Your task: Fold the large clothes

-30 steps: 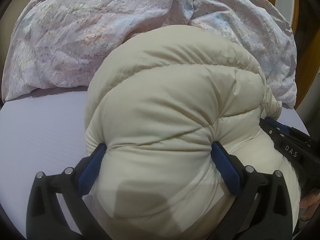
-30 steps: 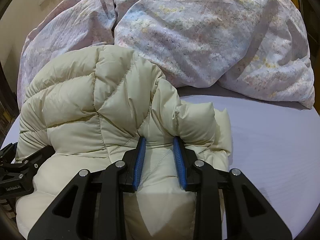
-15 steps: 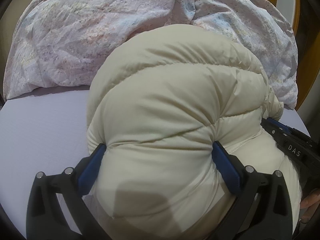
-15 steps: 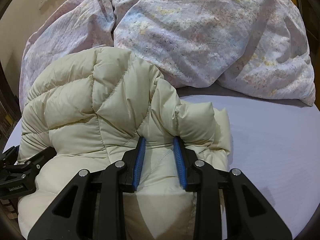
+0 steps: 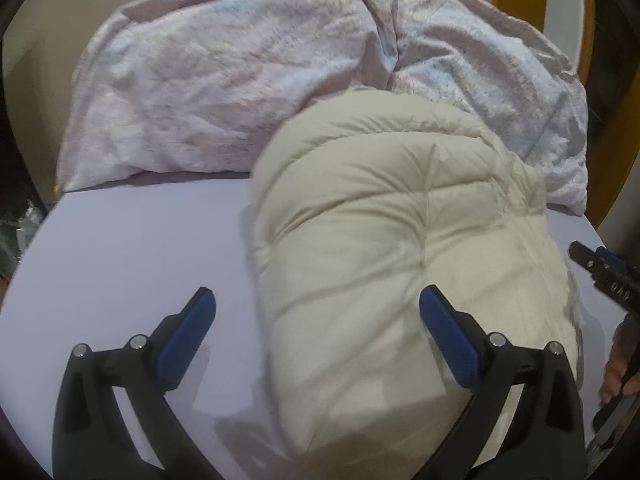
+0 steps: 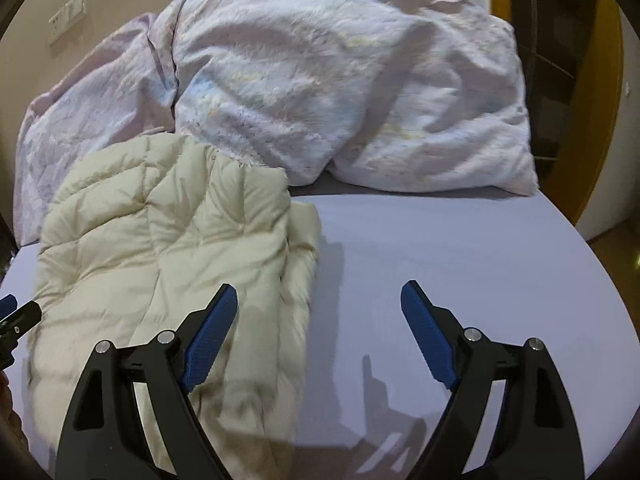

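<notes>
A cream puffer jacket (image 5: 380, 220) lies bunched and folded on the lilac bed sheet (image 5: 140, 248). My left gripper (image 5: 316, 292) is open and drawn back above the jacket's near end; its pads press on nothing. In the right wrist view the jacket (image 6: 168, 232) lies to the left. My right gripper (image 6: 318, 286) has its jaws opening wide, the left finger over the jacket's edge, the right one over bare sheet (image 6: 460, 248), nothing pinched. Each gripper's tip shows at the other view's edge: the right gripper (image 5: 608, 276), the left gripper (image 6: 16, 316).
A crumpled pastel duvet (image 5: 240, 100) (image 6: 340, 92) is heaped across the far side of the bed, touching the jacket's far end. A wooden door frame (image 6: 600, 120) stands at the right, a wall switch (image 6: 68, 16) at the far left. A person's hand (image 5: 618, 368) shows at the right edge.
Both grippers were shut on folds of the jacket; now both have let go, stand wide and have pulled back and up. The jacket has settled onto the sheet.
</notes>
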The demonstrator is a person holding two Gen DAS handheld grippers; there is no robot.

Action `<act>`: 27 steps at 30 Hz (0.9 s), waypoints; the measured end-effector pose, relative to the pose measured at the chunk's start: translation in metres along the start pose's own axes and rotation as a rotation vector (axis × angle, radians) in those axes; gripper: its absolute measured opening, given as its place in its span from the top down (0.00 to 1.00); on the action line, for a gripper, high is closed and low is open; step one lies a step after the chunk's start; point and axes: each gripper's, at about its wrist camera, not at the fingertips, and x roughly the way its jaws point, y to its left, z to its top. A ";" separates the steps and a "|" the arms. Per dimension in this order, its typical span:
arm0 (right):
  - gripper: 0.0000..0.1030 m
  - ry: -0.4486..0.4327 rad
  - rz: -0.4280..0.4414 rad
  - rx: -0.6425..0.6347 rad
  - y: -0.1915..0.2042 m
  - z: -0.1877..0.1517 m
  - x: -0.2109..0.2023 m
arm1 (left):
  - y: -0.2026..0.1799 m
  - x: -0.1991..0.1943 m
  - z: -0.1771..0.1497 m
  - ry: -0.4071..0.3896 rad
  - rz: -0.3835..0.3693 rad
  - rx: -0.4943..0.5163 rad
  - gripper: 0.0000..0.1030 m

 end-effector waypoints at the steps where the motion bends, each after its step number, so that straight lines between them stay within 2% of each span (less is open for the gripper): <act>1: 0.17 0.005 0.014 0.002 -0.001 -0.002 -0.008 | 0.002 -0.010 -0.005 -0.004 0.004 0.001 0.02; 9: 0.11 0.064 0.160 -0.050 0.020 -0.032 -0.061 | 0.011 -0.061 -0.051 0.045 0.010 -0.041 0.02; 15: 0.08 0.120 0.222 -0.090 0.030 -0.063 -0.089 | 0.006 -0.081 -0.082 0.096 -0.018 -0.067 0.02; 21: 0.08 0.202 0.259 -0.087 0.031 -0.086 -0.103 | -0.007 -0.105 -0.100 0.099 0.010 -0.033 0.02; 27: 0.08 0.224 0.257 -0.112 0.034 -0.101 -0.120 | -0.010 -0.114 -0.113 0.153 0.003 -0.031 0.02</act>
